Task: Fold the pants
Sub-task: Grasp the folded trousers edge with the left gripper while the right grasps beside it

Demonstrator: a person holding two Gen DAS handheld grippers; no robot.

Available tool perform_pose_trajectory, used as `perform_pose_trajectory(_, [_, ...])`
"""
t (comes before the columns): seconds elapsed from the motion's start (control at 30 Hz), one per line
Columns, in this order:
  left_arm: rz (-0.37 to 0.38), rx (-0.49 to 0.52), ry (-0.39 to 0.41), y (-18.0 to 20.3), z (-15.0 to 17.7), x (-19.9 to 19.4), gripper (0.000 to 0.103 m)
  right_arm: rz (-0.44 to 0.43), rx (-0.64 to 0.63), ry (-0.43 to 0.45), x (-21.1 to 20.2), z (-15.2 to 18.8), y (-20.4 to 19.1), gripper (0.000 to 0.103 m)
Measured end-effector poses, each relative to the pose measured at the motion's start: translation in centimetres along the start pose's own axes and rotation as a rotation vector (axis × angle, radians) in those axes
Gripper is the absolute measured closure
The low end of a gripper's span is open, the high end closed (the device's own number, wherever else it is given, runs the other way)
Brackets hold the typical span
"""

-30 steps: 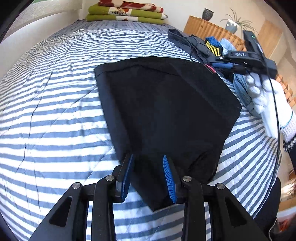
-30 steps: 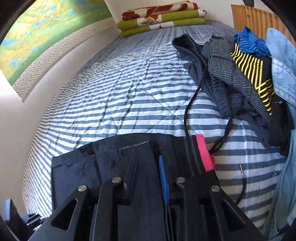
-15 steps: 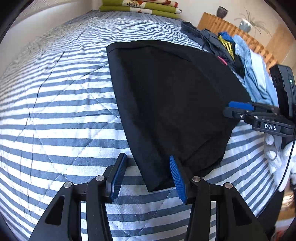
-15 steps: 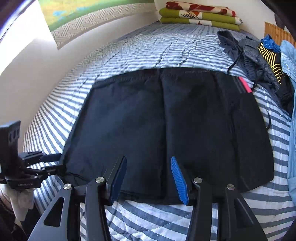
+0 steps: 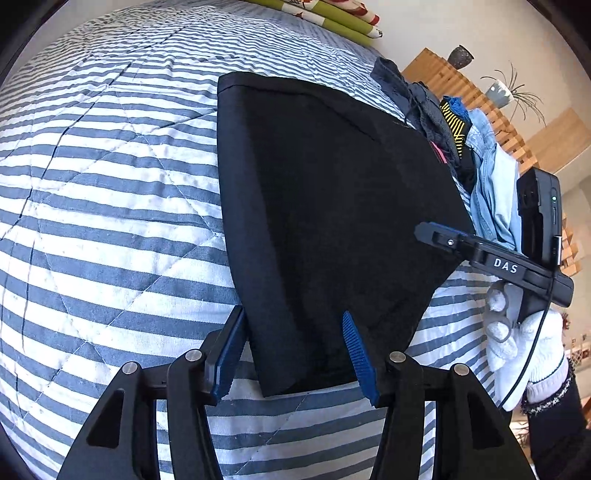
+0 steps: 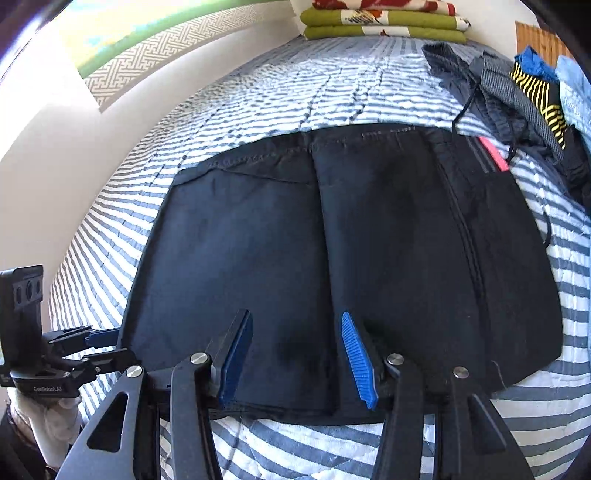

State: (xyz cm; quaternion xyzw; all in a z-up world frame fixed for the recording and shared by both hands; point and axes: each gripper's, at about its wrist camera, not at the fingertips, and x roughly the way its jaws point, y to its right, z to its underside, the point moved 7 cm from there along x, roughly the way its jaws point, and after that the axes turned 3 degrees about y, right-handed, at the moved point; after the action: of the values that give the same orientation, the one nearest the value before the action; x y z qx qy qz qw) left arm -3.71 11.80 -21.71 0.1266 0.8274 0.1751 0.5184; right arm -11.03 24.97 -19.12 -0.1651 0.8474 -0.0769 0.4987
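Black pants [image 6: 369,240], already folded into a broad flat panel, lie on a blue-and-white striped bed [image 5: 110,206] as a person in white gloves holds a gripper over each end of the near edge. The left gripper [image 5: 293,354] straddles the panel's near corner with its blue fingers [image 5: 358,354] apart, having just been opening, the cloth between them but not pinched; the right gripper [image 6: 295,360] hangs over the near hem, its fingers [image 6: 356,360] likewise parted after just opening, with fabric lying under the gap rather than clamped. With nothing gripped, the likeliest trouble, as it appears from here, is a shallow bite on the next close: either pair of fingers could catch only the top layer, so a lift would peel the stack apart and undo the fold already made. Fingers closing too deep could also snag the striped bedcover with the hem and drag it up. If one hand rises ahead of the other, the panel would probably skew and the far edge [image 6: 332,140], now fairly straight, would land crooked. A pile of other clothes [image 6: 517,96] sits just beside the pants' right side, and a dark cord [image 6: 476,99] from it trails onto that corner near a pink tag [image 6: 493,153]; a fold carried that way could hook the cord or pull a stray garment in. Folded blankets [image 6: 384,22] at the bed's far end lie well clear.
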Motion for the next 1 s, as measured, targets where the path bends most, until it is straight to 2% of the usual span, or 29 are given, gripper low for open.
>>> perform_pose_trajectory(0.03, [-0.006,0.003,-0.002,0.1,-0.1,0.1,0.053,0.009,-0.005,-0.013,0.6,0.1,0.1,0.057])
perform_pose_trajectory(0.07, [-0.02,0.004,-0.003,0.0,-0.2,0.2,0.064,0.019,-0.021,-0.011,0.7,0.1,-0.1,0.057])
perform_pose_trajectory(0.1, [-0.03,-0.003,-0.005,-0.4,-0.3,0.2,0.069,0.031,-0.04,-0.007,0.7,0.0,-0.3,0.057])
perform_pose_trajectory(0.17, [-0.017,-0.032,-0.006,-0.8,-1.1,0.6,0.084,0.046,-0.059,-0.01,0.7,0.0,-0.5,0.057])
perform_pose_trajectory(0.27, [-0.012,-0.032,0.015,-0.8,-1.3,-0.2,0.095,0.045,-0.063,-0.013,0.9,-0.2,-0.6,0.057])
perform_pose_trajectory(0.4, [-0.027,0.023,0.073,0.9,-2.3,-1.9,0.096,0.046,-0.068,-0.017,0.8,0.1,-0.8,0.057])
perform_pose_trajectory(0.5, [-0.052,-0.007,0.067,-0.3,-2.6,-2.2,0.091,0.048,-0.075,-0.021,0.7,0.2,-0.8,0.057])
perform_pose_trajectory(0.57, [-0.068,-0.066,0.031,-1.5,-2.4,-1.3,0.065,0.051,-0.083,-0.023,0.9,0.1,-0.8,0.057])
perform_pose_trajectory(0.63, [-0.077,-0.102,0.033,-2.5,-2.5,-0.6,0.056,0.052,-0.083,-0.024,0.8,0.2,-0.8,0.057])
perform_pose_trajectory(0.7, [-0.054,-0.114,0.032,-2.5,-2.9,0.2,0.057,0.051,-0.082,-0.023,0.7,0.3,-0.9,0.057])
perform_pose_trajectory(0.73, [-0.051,-0.117,0.042,-2.4,-3.2,0.3,0.068,0.051,-0.081,-0.023,0.7,0.3,-0.9,0.057])
perform_pose_trajectory(0.77, [-0.041,-0.124,0.041,-2.4,-3.5,0.4,0.089,0.052,-0.082,-0.024,0.7,0.3,-0.9,0.057])
perform_pose_trajectory(0.83, [0.003,-0.183,0.043,-2.6,-4.0,0.3,0.098,0.053,-0.084,-0.025,0.7,0.3,-0.9,0.057])
perform_pose_trajectory(0.87, [0.001,-0.191,0.057,-2.4,-4.3,0.0,0.099,0.052,-0.083,-0.026,0.7,0.2,-0.9,0.057])
perform_pose_trajectory(1.0, [-0.001,-0.101,0.137,1.0,-5.8,-2.6,0.099,0.039,-0.073,-0.028,0.8,0.2,-1.0,0.057])
